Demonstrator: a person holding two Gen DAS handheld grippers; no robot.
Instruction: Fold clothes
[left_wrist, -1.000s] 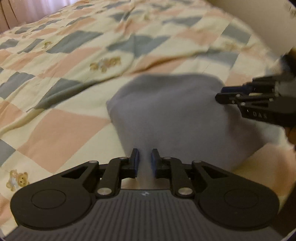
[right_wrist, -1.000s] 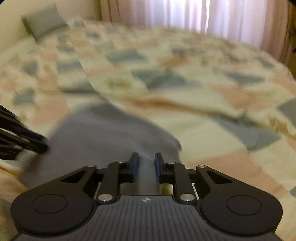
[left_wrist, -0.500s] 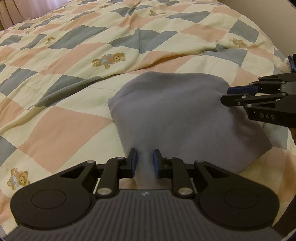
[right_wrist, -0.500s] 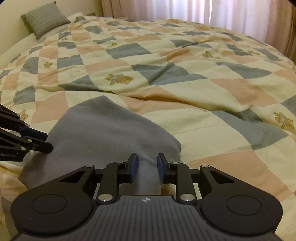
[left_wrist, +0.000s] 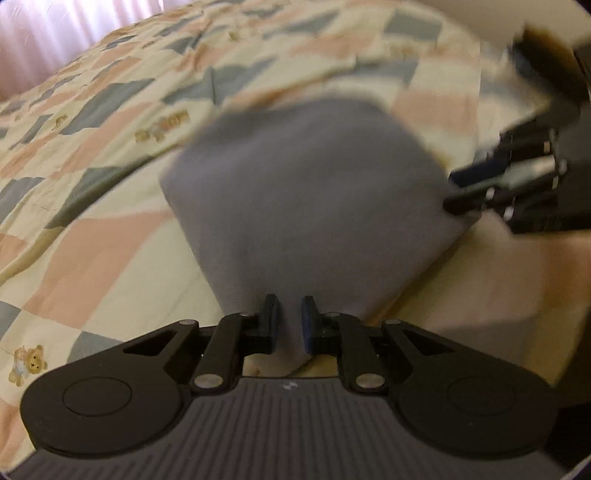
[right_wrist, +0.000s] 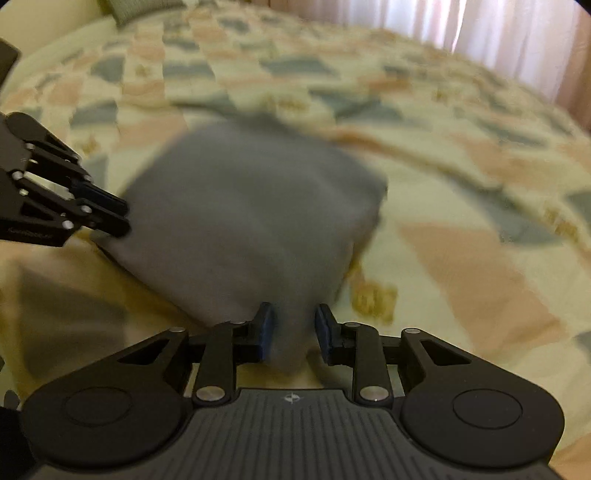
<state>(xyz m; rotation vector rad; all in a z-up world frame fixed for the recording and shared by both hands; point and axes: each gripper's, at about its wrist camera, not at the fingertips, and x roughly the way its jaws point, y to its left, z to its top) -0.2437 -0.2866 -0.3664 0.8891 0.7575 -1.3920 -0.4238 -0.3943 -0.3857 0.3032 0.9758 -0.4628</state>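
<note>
The grey garment (left_wrist: 303, 192) lies bunched on a patchwork quilt (left_wrist: 92, 236) printed with teddy bears, both views blurred. The right wrist view alone shows a grey pillow (right_wrist: 144, 7) and pink curtains (right_wrist: 498, 33). The left gripper (left_wrist: 290, 325) is clamped on the garment's near edge; the right gripper (right_wrist: 293, 330) pinches another corner, fingers slightly apart.

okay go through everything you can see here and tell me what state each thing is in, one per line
Grey garment: folded over, near edge lifted off the bed, held at two corners.
Left tool: shut on the grey garment.
Right tool: shut on the grey garment.
Checked quilt: spread on the bed, wrinkled.
</note>
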